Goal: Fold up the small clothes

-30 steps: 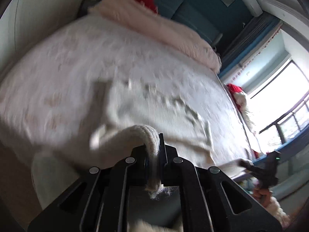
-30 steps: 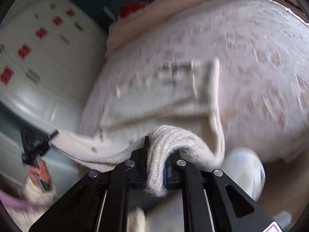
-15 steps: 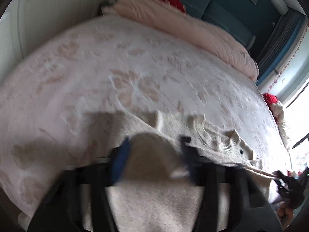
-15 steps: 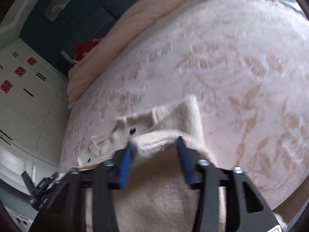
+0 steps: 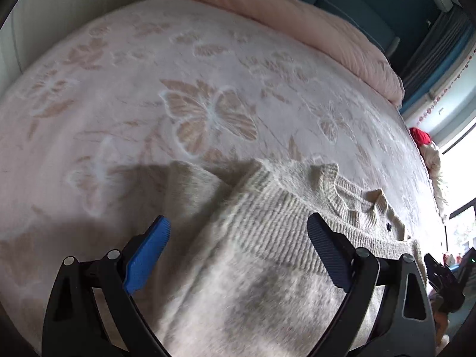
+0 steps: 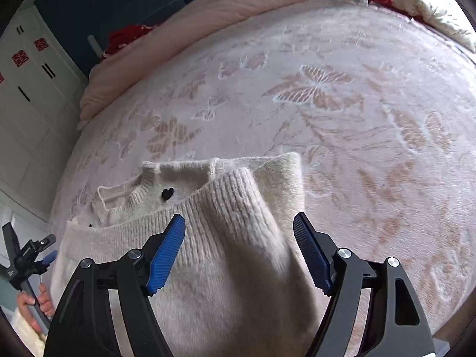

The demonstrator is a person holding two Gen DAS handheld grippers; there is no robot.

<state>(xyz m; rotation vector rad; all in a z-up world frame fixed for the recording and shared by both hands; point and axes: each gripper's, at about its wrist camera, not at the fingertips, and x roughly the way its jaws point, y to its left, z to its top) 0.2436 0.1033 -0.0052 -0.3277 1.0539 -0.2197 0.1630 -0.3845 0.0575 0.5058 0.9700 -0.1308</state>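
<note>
A cream knitted sweater (image 5: 267, 238) lies on the bed, its ribbed hem folded up over the body toward the collar. A small black heart (image 6: 167, 193) marks its chest below the ribbed collar (image 6: 178, 172). My left gripper (image 5: 238, 235) hovers over the folded hem's left end, jaws opening, the pads clear of the knit. My right gripper (image 6: 239, 232) hangs over the hem's right corner (image 6: 238, 196), jaws also opening, nothing pressed between the blue pads. The left gripper (image 6: 26, 255) with a hand on it shows at the right wrist view's lower left.
The bed (image 5: 208, 95) carries a pale pink cover with butterfly patterns. A rolled pink duvet (image 5: 297, 15) lies along its far end with red fabric (image 6: 128, 35) behind it. White cupboards (image 6: 26, 83) stand at the bedside, and a cream and red bundle (image 6: 422, 3) sits at the bed's far corner.
Both grippers held the sweater's hem a second ago; they carried it forward and down over the body, then let go and spread their jaws. The hem now rests on the sweater.
</note>
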